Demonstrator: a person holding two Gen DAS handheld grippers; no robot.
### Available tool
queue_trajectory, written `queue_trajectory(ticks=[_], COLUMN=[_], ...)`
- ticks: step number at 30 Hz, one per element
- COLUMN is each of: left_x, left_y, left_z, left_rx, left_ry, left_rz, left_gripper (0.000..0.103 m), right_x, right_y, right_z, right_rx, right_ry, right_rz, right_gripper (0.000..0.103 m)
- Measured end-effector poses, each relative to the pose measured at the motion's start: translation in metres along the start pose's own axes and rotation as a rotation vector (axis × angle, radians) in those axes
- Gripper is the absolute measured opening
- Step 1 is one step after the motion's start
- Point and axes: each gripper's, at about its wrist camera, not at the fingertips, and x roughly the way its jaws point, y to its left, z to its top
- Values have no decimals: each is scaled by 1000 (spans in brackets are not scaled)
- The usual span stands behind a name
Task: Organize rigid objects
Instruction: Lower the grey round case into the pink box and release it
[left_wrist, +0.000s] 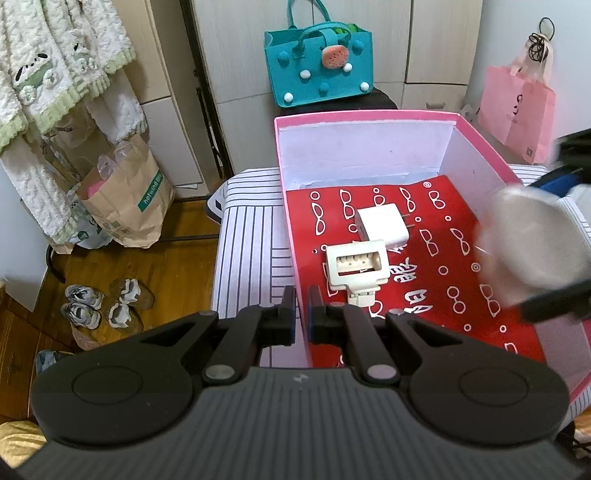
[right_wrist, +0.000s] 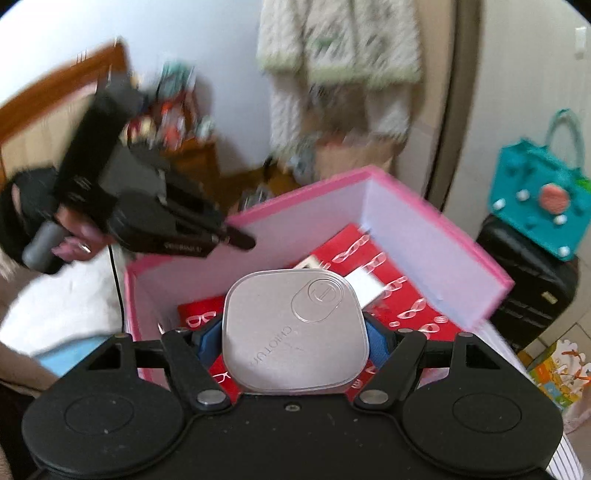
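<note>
A pink box (left_wrist: 369, 117) with white inner walls stands on a striped cover. Its floor is lined with a red sheet (left_wrist: 443, 266) printed with glasses. A white charger block (left_wrist: 384, 225) and a white clip-like part (left_wrist: 356, 267) lie on the sheet. My left gripper (left_wrist: 301, 295) is shut on the box's left wall, one finger on each side of it. My right gripper (right_wrist: 293, 332) is shut on a silver rounded-square case (right_wrist: 295, 332) and holds it above the box. In the left wrist view that case (left_wrist: 532, 251) is a blur over the box's right side.
A teal felt bag (left_wrist: 317, 62) sits on a black suitcase (right_wrist: 528, 280) behind the box. A pink paper bag (left_wrist: 517, 110) hangs at the right. A brown paper bag (left_wrist: 125, 199) and shoes (left_wrist: 103, 306) stand on the wooden floor at the left.
</note>
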Motion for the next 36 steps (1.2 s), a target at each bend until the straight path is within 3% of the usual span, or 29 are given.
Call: queue_trajectory(ticks=[7, 16, 26, 36], left_x=[0, 1, 0, 0], left_y=[4, 6, 6, 6], left_z=[2, 2, 0, 2], left_rx=[-4, 10, 13, 19], left_ry=[14, 19, 14, 18], left_rz=[-30, -49, -60, -66], left_gripper=[6, 7, 8, 8], right_x=[83, 126, 123, 13], right_y=[-13, -29, -26, -13], right_z=[21, 31, 38, 20], right_rx=[100, 182, 183, 169], right_ry=[287, 387, 353, 37], right_rz=[34, -62, -127, -133], right_gripper=[79, 78, 79, 83])
